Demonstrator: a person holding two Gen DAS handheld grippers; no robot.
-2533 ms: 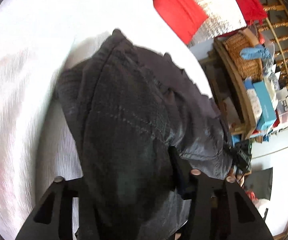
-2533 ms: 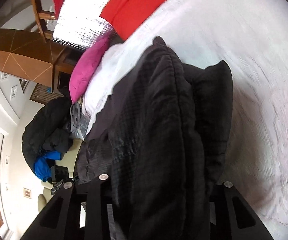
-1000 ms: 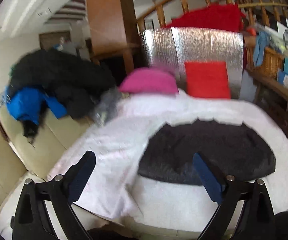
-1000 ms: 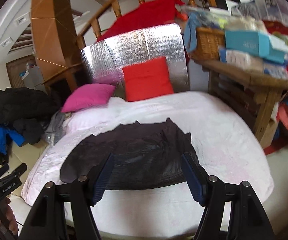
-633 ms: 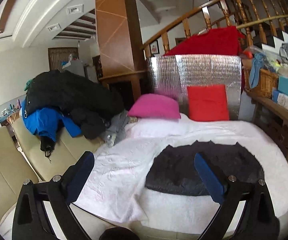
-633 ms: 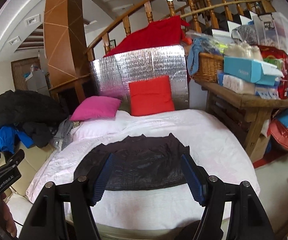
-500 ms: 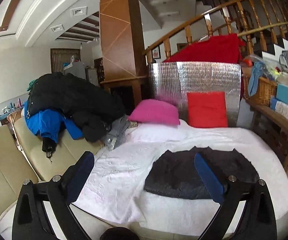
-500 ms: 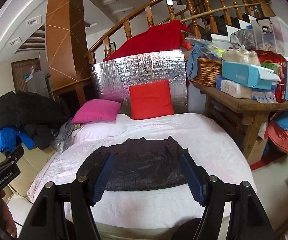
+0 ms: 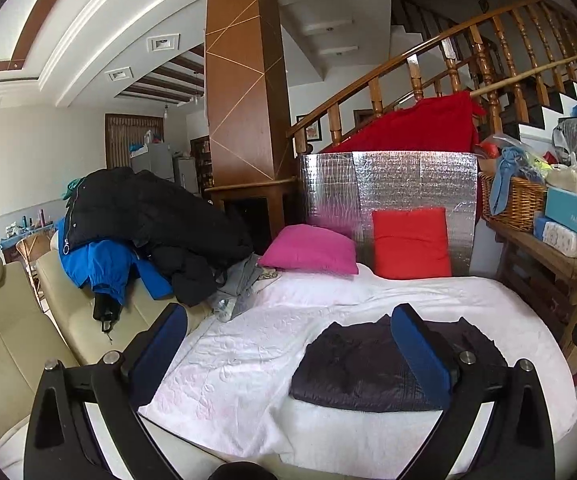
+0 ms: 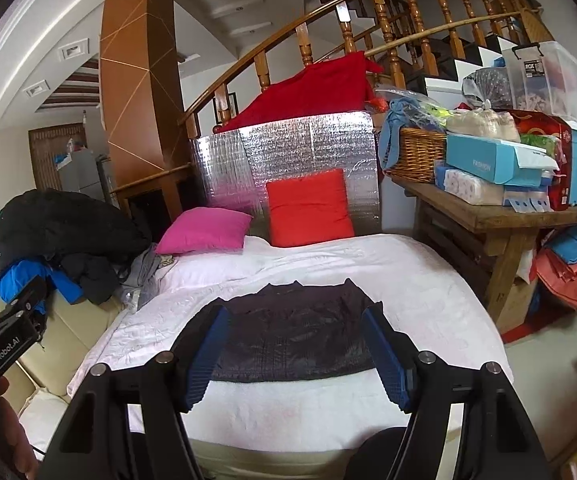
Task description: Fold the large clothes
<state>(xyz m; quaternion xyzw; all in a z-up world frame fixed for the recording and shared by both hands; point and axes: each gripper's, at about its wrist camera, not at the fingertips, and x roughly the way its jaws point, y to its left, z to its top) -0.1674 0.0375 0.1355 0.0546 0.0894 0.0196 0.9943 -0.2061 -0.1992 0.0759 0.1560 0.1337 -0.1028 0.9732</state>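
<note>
Fingers on both grippers spread wide, nothing between them: left gripper (image 9: 288,344) and right gripper (image 10: 294,354) both released, hanging off the near edge of the bed (image 10: 428,280), pointed slightly down at it. Dark garment (image 10: 292,340) lies flat on the white bedcover, already folded into a compact rectangle, long axis running left-right across both views, i.e. crosswise to the fingers. From the right wrist cam it sits dead ahead, framed between the blue pads (image 10: 384,356); from the left cam it's off to the right, mostly behind the right-hand pad (image 9: 416,352). So right hand is lined up on it, left would need to shift right. Neither gripper touching cloth. Looks to me like the fold is done or nearly so; if another fold is wanted, each hand takes one short end. Pile of jackets (image 9: 144,232) on the sofa to the left prob the next items. Pink cushion (image 10: 204,230) and red cushion (image 10: 308,208) sit at the far end of bed, well clear.
</note>
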